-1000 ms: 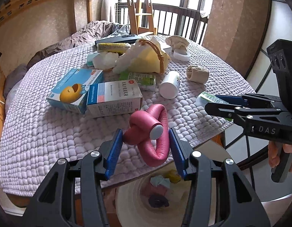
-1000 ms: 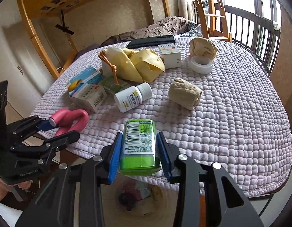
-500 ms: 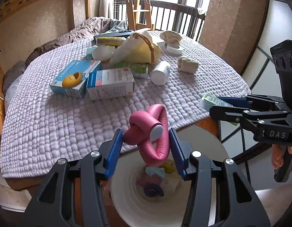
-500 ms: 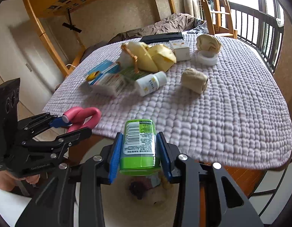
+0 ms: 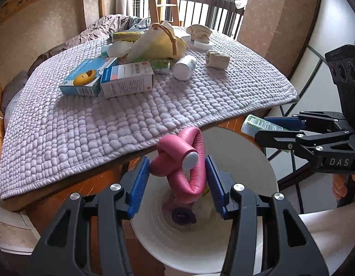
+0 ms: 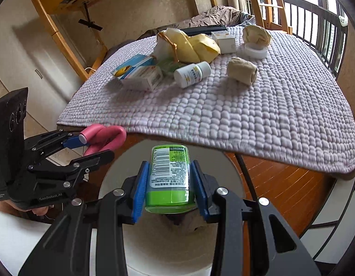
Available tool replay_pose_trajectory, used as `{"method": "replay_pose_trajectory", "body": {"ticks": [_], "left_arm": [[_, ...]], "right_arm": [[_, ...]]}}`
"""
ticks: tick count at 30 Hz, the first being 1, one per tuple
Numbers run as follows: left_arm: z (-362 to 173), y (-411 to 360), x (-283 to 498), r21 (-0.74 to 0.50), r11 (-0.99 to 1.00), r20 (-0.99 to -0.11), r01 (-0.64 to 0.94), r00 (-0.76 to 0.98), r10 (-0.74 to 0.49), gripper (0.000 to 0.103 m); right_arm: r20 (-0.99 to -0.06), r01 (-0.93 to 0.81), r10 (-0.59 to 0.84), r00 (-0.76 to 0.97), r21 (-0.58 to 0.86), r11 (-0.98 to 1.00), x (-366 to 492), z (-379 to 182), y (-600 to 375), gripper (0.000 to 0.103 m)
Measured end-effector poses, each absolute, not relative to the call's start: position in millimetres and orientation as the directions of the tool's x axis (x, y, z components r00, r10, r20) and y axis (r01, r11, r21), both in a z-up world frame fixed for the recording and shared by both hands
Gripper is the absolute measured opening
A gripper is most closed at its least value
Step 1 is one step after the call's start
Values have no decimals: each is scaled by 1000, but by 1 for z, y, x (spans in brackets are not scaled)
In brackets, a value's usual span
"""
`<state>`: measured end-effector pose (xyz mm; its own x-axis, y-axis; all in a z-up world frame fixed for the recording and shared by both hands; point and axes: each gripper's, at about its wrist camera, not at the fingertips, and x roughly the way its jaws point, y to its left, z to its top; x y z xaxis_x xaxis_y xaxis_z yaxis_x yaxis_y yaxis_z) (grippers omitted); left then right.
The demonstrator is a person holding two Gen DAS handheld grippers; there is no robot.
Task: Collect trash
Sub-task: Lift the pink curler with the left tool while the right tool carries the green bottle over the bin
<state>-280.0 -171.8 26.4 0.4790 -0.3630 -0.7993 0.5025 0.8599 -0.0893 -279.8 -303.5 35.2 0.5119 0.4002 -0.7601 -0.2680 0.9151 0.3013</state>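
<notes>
Between the blue pads of my left claw (image 5: 177,179) sits the twisted pink foam roller (image 5: 185,161), clamped on both sides and held over the open mouth of the white bin (image 5: 258,161) just below. My right claw (image 6: 169,181) is clenched on a green bottle (image 6: 169,174) with a barcode label, likewise hanging above the bin's rim (image 6: 232,161); from the left wrist camera that claw shows off to the right, level with mine. Down inside the bin lies something dark and ring-shaped (image 5: 184,216), though I can't make out what it is. Ahead of both claws, beyond the bin, the counter carries a lilac quilted mat (image 5: 108,119). Farther out on it lie a blue box (image 5: 87,76), a white box (image 5: 126,79), a white pill bottle (image 6: 192,73), a beige roll (image 6: 241,73) and a yellow bag (image 6: 195,43).
</notes>
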Motion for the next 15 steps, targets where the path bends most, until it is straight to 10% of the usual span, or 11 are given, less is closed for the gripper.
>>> {"method": "replay_pose_trajectory", "body": {"ticks": [15], "left_arm": [[5,-179,-290,-70,847,-842,528,424,-333,51]], "right_arm": [[-788,-268,398,469,302,915,-295,18,-303,37]]}}
